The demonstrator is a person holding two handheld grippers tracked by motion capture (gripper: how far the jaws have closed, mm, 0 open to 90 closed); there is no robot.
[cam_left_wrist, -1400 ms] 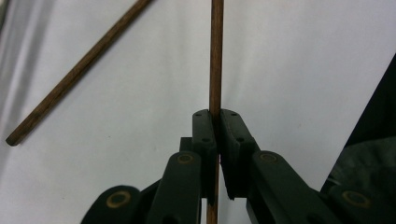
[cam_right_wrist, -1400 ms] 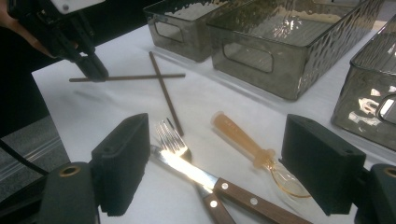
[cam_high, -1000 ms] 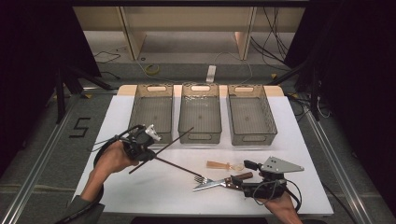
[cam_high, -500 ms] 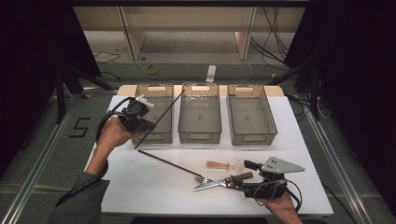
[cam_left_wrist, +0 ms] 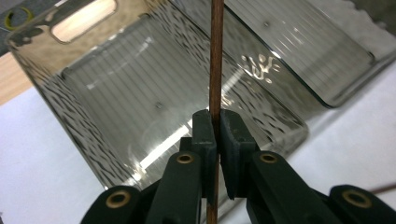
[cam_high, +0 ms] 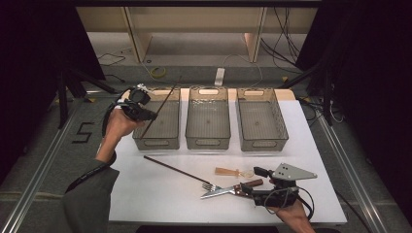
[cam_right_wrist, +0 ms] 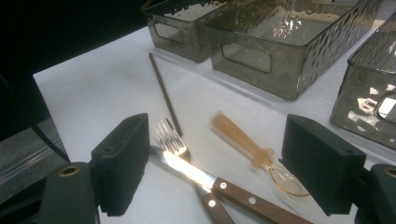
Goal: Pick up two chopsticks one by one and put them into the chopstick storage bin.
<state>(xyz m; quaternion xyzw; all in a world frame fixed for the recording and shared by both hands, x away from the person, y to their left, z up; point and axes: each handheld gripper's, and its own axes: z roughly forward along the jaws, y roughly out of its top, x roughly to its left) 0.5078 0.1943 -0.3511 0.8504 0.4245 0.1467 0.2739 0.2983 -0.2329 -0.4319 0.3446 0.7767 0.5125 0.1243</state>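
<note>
The left gripper [cam_left_wrist: 216, 128], clamped on a thin brown wooden chopstick [cam_left_wrist: 215, 60], holds it over the leftmost smoky clear plastic bin [cam_high: 158, 124], likely for dropping in, while the right gripper [cam_right_wrist: 215, 163] rests open by the remaining cutlery.

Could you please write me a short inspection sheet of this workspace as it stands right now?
Surface: white table, mostly bare.
Job's things: one chopstick clamped over the left bin; second chopstick lying on the table.
Clutter: fork, knife, amber spoon; middle bin and right bin look empty.
Grippers: left gripper shut on the chopstick; right gripper open, jaws straddling the cutlery.
Cables: black cable along the left forearm.
Surroundings: dark floor, wooden shelf legs, loose wires behind.
</note>
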